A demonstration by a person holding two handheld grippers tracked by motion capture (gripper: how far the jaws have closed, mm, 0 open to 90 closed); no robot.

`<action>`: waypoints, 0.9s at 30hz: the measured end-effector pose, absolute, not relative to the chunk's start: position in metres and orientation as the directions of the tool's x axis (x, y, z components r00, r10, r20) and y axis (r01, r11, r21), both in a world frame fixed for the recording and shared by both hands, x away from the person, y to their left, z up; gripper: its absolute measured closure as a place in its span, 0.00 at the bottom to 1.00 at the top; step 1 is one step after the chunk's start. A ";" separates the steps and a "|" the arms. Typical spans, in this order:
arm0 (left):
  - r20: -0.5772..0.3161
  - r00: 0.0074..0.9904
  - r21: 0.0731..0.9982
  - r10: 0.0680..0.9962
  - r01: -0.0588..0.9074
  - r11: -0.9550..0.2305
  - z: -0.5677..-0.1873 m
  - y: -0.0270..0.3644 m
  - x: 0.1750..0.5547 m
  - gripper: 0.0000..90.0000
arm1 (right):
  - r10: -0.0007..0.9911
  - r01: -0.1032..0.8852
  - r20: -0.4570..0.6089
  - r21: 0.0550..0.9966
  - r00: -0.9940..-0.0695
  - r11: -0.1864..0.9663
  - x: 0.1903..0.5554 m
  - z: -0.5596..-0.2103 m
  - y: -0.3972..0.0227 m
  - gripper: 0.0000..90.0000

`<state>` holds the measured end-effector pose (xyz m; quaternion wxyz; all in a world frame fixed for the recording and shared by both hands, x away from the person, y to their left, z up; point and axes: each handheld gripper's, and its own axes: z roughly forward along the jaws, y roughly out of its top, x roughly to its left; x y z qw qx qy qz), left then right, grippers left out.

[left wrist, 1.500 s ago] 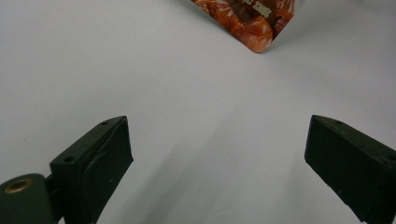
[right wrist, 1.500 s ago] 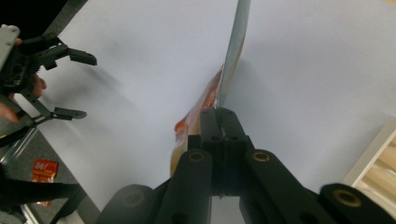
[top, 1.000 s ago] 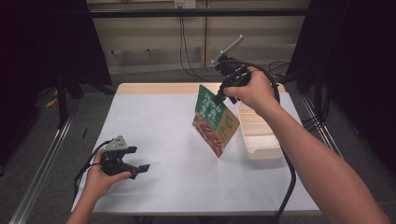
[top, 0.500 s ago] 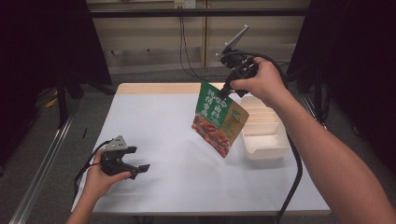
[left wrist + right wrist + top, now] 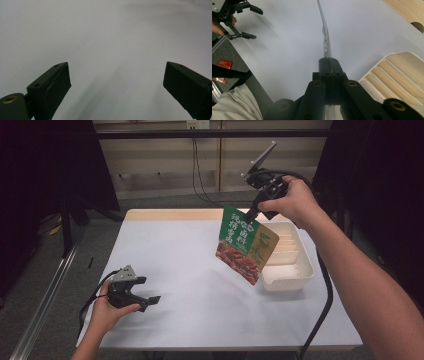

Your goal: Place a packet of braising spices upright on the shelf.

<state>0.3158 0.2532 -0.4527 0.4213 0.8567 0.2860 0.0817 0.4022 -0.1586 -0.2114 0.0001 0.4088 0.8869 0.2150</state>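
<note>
A green and orange food pouch (image 5: 246,245) hangs in the air over the right half of the white table (image 5: 190,270), just left of a cream tray (image 5: 290,262). My right gripper (image 5: 251,216) is shut on the pouch's top edge, with the hand raised above the tray's far end. In the right gripper view the pouch (image 5: 325,37) runs edge-on away from the closed right gripper (image 5: 329,62). My left gripper (image 5: 150,299) rests low at the table's near left, open, with nothing between its jaws; the left gripper view has its gripper (image 5: 116,82) over bare table.
The cream ribbed tray (image 5: 397,75) stands at the table's right side, with nothing in it that I can see. A wooden strip (image 5: 175,214) borders the table's far edge. Dark curtains flank the table, and a cable trails from the right hand.
My right hand has lifted the pouch up off the table beside the tray, and the pouch now hangs freely. The left hand and gripper have stayed put.
</note>
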 end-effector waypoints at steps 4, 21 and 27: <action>-0.112 0.821 0.768 0.560 0.429 -0.475 -0.453 0.253 0.315 0.08 | 0.725 0.723 0.173 0.386 -0.667 0.573 0.403 -0.207 -0.166 1.00; -0.106 0.822 0.766 0.559 0.426 -0.481 -0.453 0.252 0.316 0.08 | 0.733 0.717 0.135 0.388 -0.666 0.580 0.406 -0.192 -0.187 1.00; -0.110 0.822 0.766 0.559 0.428 -0.479 -0.453 0.252 0.316 0.08 | 0.743 0.716 0.102 0.381 -0.661 0.585 0.403 -0.189 -0.193 1.00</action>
